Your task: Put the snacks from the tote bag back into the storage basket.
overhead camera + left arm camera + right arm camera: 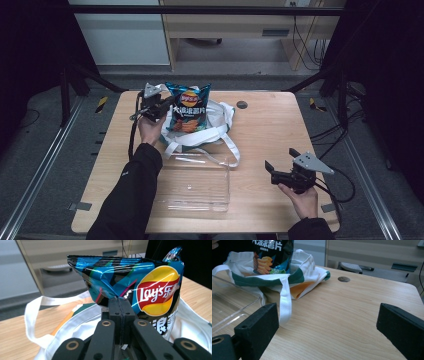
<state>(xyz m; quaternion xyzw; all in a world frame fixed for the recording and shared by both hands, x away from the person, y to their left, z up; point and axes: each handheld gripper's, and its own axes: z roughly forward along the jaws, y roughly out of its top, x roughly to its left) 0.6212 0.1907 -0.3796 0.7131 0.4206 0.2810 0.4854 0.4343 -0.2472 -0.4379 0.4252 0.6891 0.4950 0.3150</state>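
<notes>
While the left gripper (119, 305) is clamped on the chip bag's (188, 107) left edge, upright in the tote bag (220, 117) at the table's far side, right gripper (281, 165) released, light, crinkly, crushable contents favour seam holds.

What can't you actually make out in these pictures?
- Inside of the tote bag: high view, hidden by the chip bag.
- Chip bag's lower part: left gripper view, behind the left gripper.
- Chip bag's top: right gripper view, cut off by the upper edge.
- Clear tray: whether anything lies in it is unclear.
</notes>
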